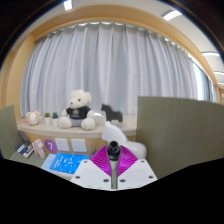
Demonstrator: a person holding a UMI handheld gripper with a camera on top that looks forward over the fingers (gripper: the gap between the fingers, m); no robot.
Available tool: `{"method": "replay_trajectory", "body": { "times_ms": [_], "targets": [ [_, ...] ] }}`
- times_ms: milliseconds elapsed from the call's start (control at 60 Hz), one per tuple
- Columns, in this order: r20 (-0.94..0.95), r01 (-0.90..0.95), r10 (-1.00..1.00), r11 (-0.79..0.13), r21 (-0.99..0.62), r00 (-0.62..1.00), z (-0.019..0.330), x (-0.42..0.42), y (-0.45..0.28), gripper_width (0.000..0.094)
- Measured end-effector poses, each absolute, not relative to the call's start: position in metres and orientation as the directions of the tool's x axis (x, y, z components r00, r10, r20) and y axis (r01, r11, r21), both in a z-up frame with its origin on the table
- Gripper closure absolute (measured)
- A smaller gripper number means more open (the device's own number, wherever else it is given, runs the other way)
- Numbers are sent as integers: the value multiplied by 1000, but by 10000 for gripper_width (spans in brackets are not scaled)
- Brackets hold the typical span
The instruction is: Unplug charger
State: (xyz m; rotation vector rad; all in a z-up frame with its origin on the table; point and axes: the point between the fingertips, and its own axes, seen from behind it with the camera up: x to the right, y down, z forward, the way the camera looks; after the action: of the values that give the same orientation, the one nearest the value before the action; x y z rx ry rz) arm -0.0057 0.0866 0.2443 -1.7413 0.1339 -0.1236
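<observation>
Charger [113, 149]: a small dark, stubby piece, sitting at the tip of the gripper [113, 157]. Both magenta pads [102, 160] are drawn together and pinch it from either side, with no gap visible. The piece is held up off any surface; what it connects to cannot be made out. A white rounded object [117, 135] lies just beyond it at 12 o'clock. A blue flat item [65, 163] is near at 9 o'clock, on the desk. A teddy bear [78, 108] sits on a ledge at 11 o'clock, well apart. A grey-green partition [180, 130] stands at 2 o'clock. White curtains [120, 60] hang behind everything.
</observation>
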Motion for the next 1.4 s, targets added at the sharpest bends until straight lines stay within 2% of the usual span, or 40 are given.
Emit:
{"method": "replay_trajectory", "body": {
  "times_ms": [33,67,83,100,133,183,200,283,383,517,600,700,783,833,867,1050,1167,1300,1400],
  "targets": [
    [7,-15,-170,-128,-992,986,260,0,76,886],
    [-5,-27,-162,-136,-990,987,269,10,78,885],
    [-6,-27,-164,-126,-992,986,286,29,89,886],
    [-11,-37,-161,-161,-986,987,269,28,80,886],
    [-2,-37,-182,-188,-981,983,263,46,84,885],
    [39,-20,-214,-265,-964,976,226,68,80,885],
    [43,-21,-216,-285,-958,976,200,72,77,886],
    [32,-62,-206,-434,-899,978,123,85,72,886],
    [7,-110,-205,-555,-824,979,41,83,57,886],
    [-15,-144,-201,-647,-749,980,-17,75,43,869],
    [-38,-166,-209,-638,-752,977,-25,71,42,802],
    [-49,-186,-222,-654,-733,974,-24,70,41,695],
    [-21,-179,-252,-624,-760,967,-1,77,43,400],
    [-12,-172,-262,-598,-783,965,24,75,44,176],
    [-12,-171,-271,-573,-802,963,44,72,46,68],
    [-31,-125,-254,-367,-922,967,190,15,15,76],
    [-30,-93,-221,-277,-956,975,252,-41,-27,75],
    [-43,-80,-156,-239,-968,987,272,-120,-77,78],
    [-36,-66,-113,-275,-959,993,248,-177,-111,79]
  ]
}}
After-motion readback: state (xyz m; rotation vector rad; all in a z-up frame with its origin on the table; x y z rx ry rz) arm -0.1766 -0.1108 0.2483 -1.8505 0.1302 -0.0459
